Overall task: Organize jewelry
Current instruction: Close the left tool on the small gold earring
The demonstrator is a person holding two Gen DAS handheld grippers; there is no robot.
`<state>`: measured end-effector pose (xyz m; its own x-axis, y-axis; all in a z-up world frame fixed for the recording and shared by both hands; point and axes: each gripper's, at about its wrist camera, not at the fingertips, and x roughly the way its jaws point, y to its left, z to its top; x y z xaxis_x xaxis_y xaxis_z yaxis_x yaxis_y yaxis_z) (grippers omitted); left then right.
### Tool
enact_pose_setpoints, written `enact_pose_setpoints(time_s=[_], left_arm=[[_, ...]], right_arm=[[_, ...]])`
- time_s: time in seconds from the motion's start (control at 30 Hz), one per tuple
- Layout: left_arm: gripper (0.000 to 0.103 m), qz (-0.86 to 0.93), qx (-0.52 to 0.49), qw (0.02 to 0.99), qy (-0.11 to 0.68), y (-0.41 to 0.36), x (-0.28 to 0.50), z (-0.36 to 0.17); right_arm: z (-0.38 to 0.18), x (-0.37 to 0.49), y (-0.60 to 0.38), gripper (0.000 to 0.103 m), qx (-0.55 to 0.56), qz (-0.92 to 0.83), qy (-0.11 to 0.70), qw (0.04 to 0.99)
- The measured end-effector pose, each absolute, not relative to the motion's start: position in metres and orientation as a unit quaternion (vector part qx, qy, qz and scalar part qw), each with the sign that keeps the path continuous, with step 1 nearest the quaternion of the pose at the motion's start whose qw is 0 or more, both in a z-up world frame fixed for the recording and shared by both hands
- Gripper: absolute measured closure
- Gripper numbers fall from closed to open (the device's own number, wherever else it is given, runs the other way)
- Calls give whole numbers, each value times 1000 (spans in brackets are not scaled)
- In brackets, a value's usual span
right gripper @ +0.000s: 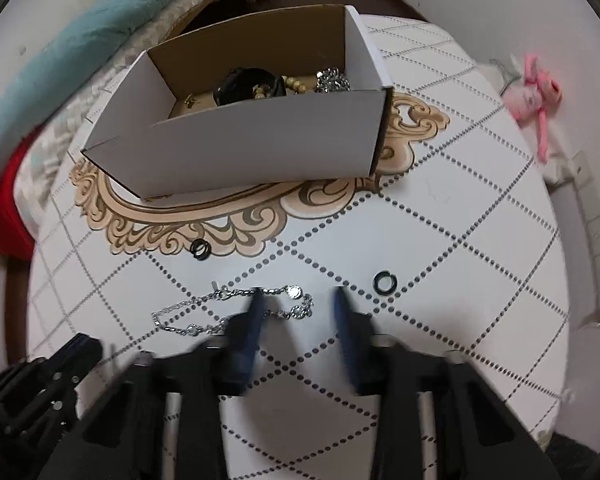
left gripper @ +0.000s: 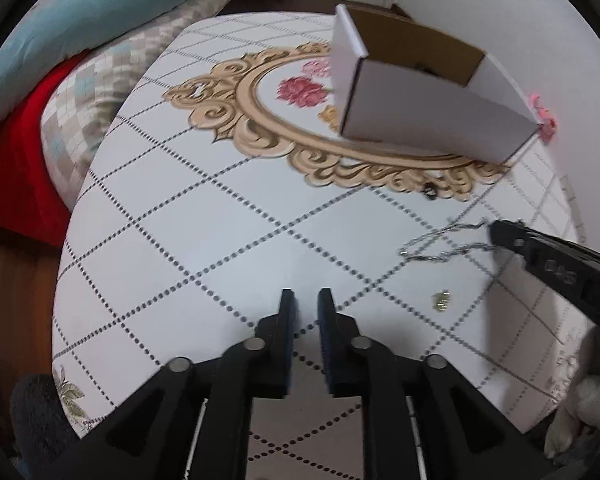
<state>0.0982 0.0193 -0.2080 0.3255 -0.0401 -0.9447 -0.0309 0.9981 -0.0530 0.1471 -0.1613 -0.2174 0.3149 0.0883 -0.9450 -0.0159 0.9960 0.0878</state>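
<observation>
Chain [right gripper: 232, 310] lies loose on the tablecloth [right gripper: 440, 240], a silver loop with small round charms, at about 6 o'clock from the white cardboard box [right gripper: 260, 140] and well apart from it. The right gripper [right gripper: 298, 312] sits low over it with its fingers spread; the left finger covers the middle of the chain and the right finger stands clear of its charm end, so nothing is pinched yet. That straddle looks like a set-up for closing on the chain.

Two black rings wait nearby: one [right gripper: 385, 282] at 2 o'clock from the gripper, another [right gripper: 201, 249] at 10 o'clock on the gold scrollwork. A small gold piece [left gripper: 441, 300] lies at 5 o'clock from the chain in the left view.

The box already holds beads, a black band and a silvery chain, so it seems the collecting place. The left gripper [left gripper: 305, 308] hovers empty, fingers slightly parted, probably waiting its turn.
</observation>
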Motion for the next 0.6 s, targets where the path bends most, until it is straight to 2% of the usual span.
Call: enact_pose_setpoints(time_s=[0.03, 0.1, 0.17, 0.6], left_arm=[[79, -3, -30, 814, 580, 20, 98, -208], [45, 2, -28, 817, 576, 20, 98, -206], [35, 2, -25, 821, 571, 19, 97, -205], [35, -62, -9, 822, 567, -33, 91, -202]], right_arm=[[-217, 146, -162, 97, 34, 34, 583, 811], [-215, 143, -164, 97, 36, 38, 582, 811], [-212, 136, -173, 97, 47, 32, 578, 814], [-195, 99, -243, 97, 105, 0, 558, 823]])
